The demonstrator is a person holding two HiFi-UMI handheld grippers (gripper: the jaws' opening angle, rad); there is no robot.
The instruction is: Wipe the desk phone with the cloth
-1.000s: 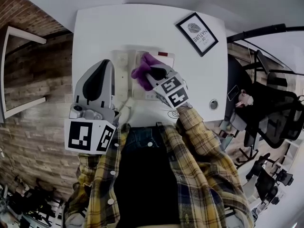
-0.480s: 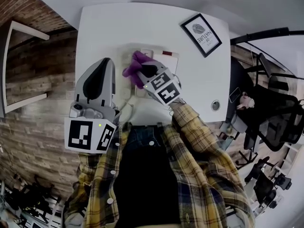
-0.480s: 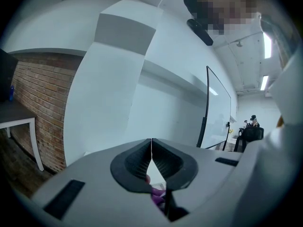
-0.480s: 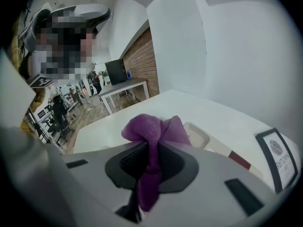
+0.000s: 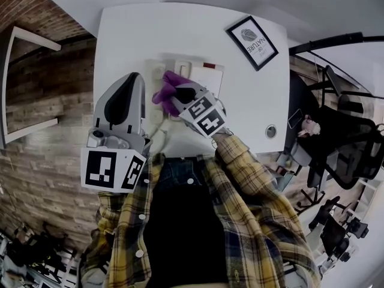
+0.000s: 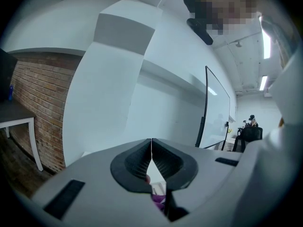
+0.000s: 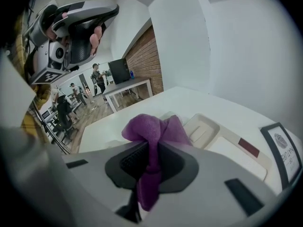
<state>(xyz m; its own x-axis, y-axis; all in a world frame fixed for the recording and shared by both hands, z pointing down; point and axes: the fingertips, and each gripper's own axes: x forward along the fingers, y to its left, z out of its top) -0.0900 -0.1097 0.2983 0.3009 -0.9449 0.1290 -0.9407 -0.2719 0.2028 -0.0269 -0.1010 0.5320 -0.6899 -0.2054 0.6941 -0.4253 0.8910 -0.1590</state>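
Note:
A white desk phone point(image 5: 201, 77) lies on the white table point(image 5: 180, 35), its handset point(image 5: 157, 86) along the left side. My right gripper point(image 5: 175, 95) is shut on a purple cloth point(image 5: 168, 89), pressing it over the phone's left part by the handset. In the right gripper view the purple cloth point(image 7: 154, 136) bunches out of the jaws above the phone point(image 7: 222, 143). My left gripper point(image 5: 123, 110) is held up off the table at the left; its jaws meet with nothing between them, pointing at a wall in the left gripper view point(image 6: 151, 162).
A black-framed picture point(image 5: 251, 42) lies on the table's far right. A round cable port point(image 5: 267, 131) sits near the right edge. Brick wall and a white side table point(image 5: 24, 83) lie left; office chairs point(image 5: 336, 155) stand right.
My right gripper has slid the cloth leftward and toward me across the phone, from its middle to the handset side. The left gripper has stayed in place.

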